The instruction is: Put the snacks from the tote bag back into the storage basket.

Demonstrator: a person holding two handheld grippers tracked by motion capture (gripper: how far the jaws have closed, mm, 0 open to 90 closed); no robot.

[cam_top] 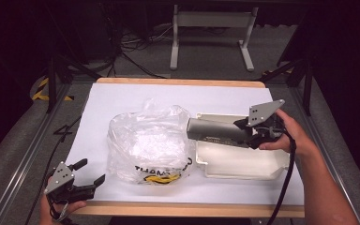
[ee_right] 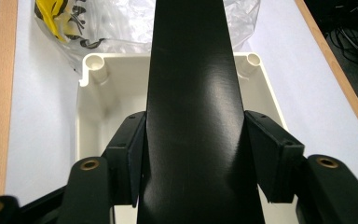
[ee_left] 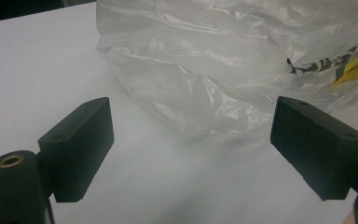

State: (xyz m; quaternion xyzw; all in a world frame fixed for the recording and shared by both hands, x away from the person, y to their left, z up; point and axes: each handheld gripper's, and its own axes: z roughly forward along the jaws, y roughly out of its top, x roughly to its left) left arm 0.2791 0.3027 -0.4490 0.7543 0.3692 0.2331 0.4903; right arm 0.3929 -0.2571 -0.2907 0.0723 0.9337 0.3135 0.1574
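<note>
Dim room, grey carpet, white-topped table (cam_top: 122,96) with wooden edges, crinkled clear plastic bag (cam_top: 150,143) mid-table, cream plastic tray (cam_top: 241,161) near right edge, right gripper (cam_top: 255,133) clamped on smooth dark bar (cam_top: 215,129), left gripper (cam_top: 89,171) spread wide at front left corner.

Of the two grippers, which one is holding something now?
The right gripper: its jaws are shut on a long grey bar above the white tray. The left gripper stands open and empty, near the plastic bag.
</note>
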